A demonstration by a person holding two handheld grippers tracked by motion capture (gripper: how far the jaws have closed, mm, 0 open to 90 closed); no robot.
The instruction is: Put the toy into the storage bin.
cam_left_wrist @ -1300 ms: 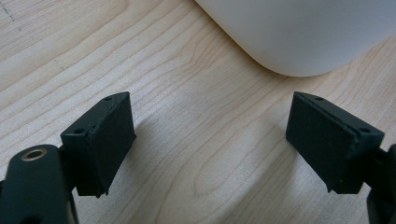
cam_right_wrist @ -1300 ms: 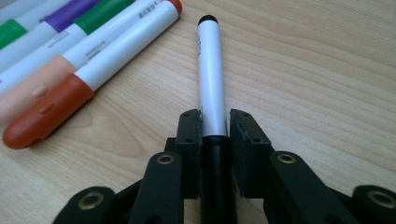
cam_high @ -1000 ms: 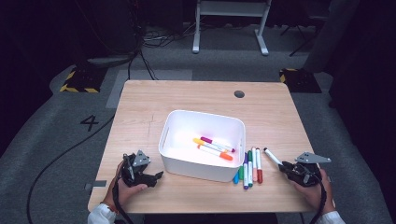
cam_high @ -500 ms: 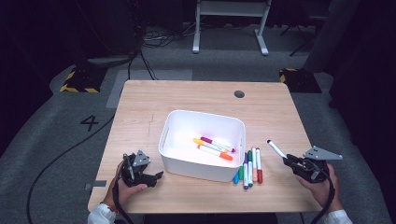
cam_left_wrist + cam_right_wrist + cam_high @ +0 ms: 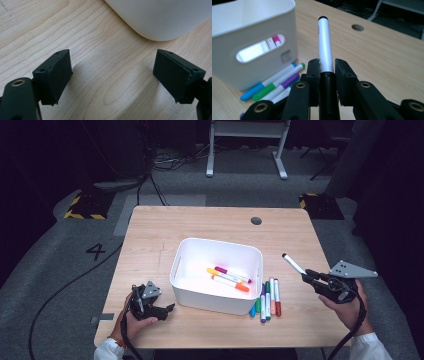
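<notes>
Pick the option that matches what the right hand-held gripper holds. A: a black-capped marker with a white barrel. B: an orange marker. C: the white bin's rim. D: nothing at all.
A: the right hand-held gripper has its jaws closed on a black-capped marker that sticks out beyond them, beside the white bin.

Your right tongs (image 5: 327, 68) cover the black marker's (image 5: 324, 42) lower end. The bin (image 5: 259, 32) is cut off top and left there, its label print too blurry to read. Its wall hides parts of the markers inside (image 5: 273, 41).
</notes>
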